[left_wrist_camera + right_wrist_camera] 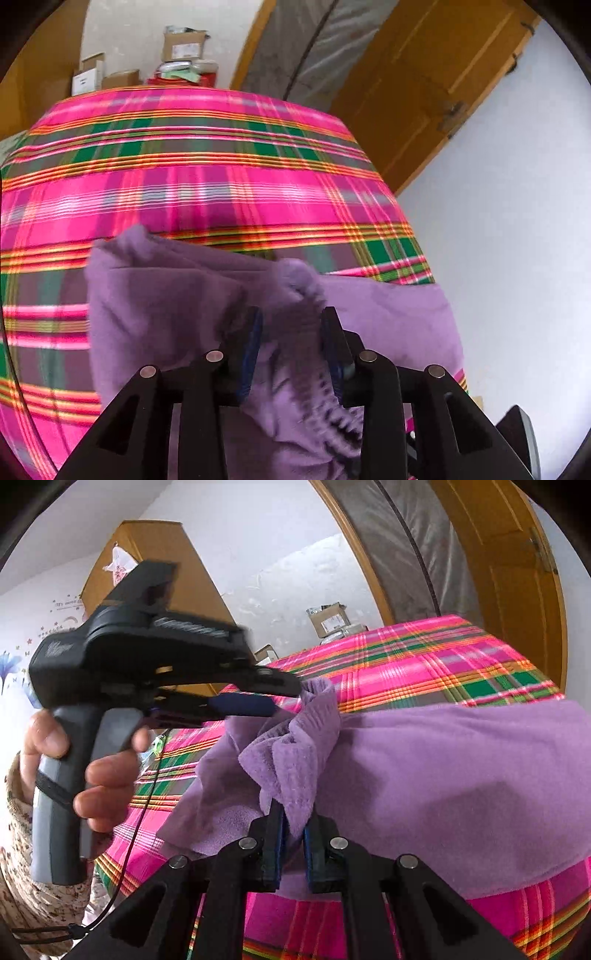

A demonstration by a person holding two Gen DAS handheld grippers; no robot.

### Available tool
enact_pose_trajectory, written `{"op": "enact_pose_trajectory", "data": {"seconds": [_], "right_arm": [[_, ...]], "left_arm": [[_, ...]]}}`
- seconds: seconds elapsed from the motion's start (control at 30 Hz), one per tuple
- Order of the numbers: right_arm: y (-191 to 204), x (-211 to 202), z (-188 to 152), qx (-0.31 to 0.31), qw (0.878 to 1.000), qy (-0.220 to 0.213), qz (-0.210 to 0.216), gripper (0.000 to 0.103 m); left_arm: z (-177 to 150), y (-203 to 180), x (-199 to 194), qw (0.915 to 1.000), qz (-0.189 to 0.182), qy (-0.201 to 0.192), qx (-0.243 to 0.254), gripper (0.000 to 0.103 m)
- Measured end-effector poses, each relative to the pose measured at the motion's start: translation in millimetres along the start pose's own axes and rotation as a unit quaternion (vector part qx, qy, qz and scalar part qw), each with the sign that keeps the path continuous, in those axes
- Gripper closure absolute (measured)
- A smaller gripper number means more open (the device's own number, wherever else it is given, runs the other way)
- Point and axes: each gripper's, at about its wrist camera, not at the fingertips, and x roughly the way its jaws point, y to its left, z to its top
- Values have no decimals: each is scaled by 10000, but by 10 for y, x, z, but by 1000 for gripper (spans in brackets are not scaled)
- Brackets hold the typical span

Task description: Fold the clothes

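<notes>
We've got the purple fleece [461,794] bunched low centre of both frames, lying on the plaid bed [207,177]. Right claw [295,821] is nearly closed, pinching a fold. Left claw [291,314] has the ribbed cuff between its fingers, clamped at mid-left in the right view. Boxes [183,46] sit top left.
</notes>
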Motion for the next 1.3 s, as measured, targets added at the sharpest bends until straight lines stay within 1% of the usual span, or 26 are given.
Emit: {"op": "enact_pose_trajectory", "data": {"seconds": [0.13,0.27,0.33,0.5,0.63,0.7,0.77,0.83,0.9,0.97,1.0,1.07,1.1,1.13,1.17,1.23,1.27,1.3], "right_arm": [[-100,-41,-18,243,9996,56,96,91],[-138,-93,-33,338,9993,110,130,90],[-162,-124,-32,386,9991,110,125,87],[-271,-162,1,483,9988,51,-71,71],[-276,-229,48,398,9991,-53,-156,69],[-269,-280,98,359,9990,-156,-214,68],[-279,-313,191,390,9987,-256,-184,66],[-305,-265,327,371,9990,-212,-155,62],[-324,-217,447,336,9992,-187,-104,62],[-325,-143,562,191,9995,-205,-107,62],[-330,-83,626,147,9997,-149,-148,62],[-344,50,716,96,9999,4,-49,62],[-356,138,755,79,9998,159,-20,62],[-351,235,801,-17,9994,329,-67,62],[-354,309,823,-109,9991,401,-83,62],[-355,466,872,-244,9975,613,-250,62],[-360,532,902,-247,9970,694,-230,62],[-367,619,930,-233,9963,820,-98,62]], "left_arm": [[-73,111,-91,9997,203,-95,27,69],[-159,355,-174,9991,227,-149,-325,69],[-205,462,-218,9983,308,-212,-443,69],[-319,716,-306,9956,453,-337,-746,69],[-417,868,-317,9941,436,-350,-933,69],[-488,929,-309,9934,467,-307,-1001,69],[-540,976,-310,9936,497,-274,-978,69],[-599,1031,-311,9933,395,-236,-1059,69],[-657,1091,-327,9923,292,-223,-1183,69],[-681,1102,-335,9922,282,-209,-1199,68],[-693,1109,-342,9920,278,-205,-1214,68],[-720,1111,-364,9920,235,-204,-1227,68],[-734,1112,-374,9920,220,-204,-1228,68],[-745,1108,-380,9924,225,-201,-1196,68],[-755,1106,-384,9927,227,-195,-1168,68],[-774,1115,-384,9932,217,-158,-1135,68],[-782,1119,-375,9933,193,-137,-1133,68],[-790,1123,-367,9934,170,-117,-1128,68]]}}
